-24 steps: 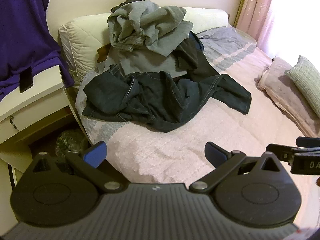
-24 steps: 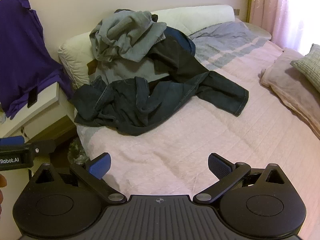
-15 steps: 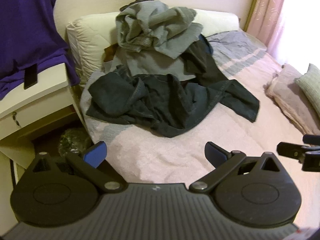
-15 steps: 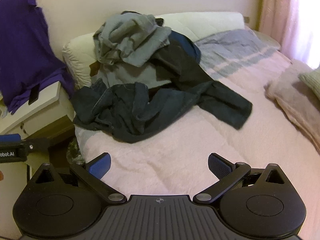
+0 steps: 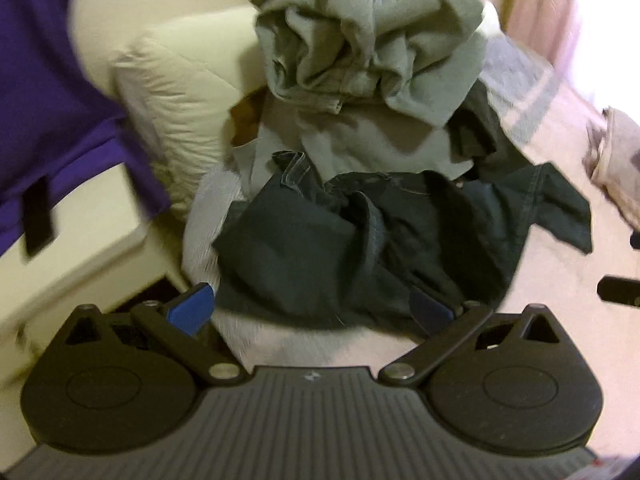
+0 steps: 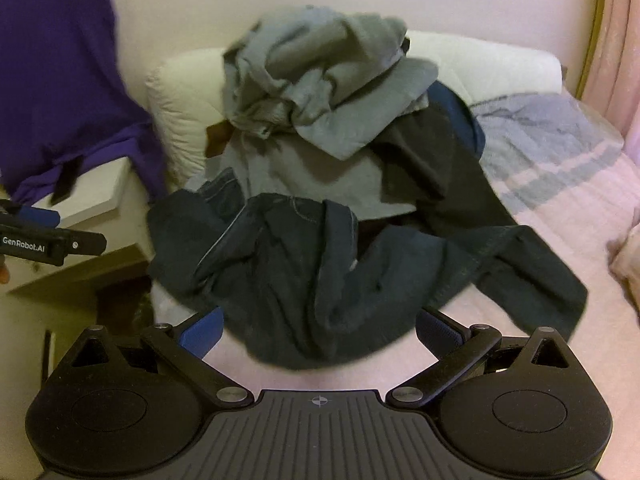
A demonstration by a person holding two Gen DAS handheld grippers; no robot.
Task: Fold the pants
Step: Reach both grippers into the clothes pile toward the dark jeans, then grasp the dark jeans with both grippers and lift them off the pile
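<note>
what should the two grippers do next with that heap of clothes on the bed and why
Probably ease both forward and close on the near edge of the dark jeans. The left gripper and right gripper are open and empty just short of them, and the jeans lie crumpled at the front of the heap, below the grey pants.

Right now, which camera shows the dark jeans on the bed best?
The right wrist view: the dark jeans lie whole and fairly sharp, with one leg reaching right across the pink bedspread. The left wrist view shows them too, but blurred.
</note>
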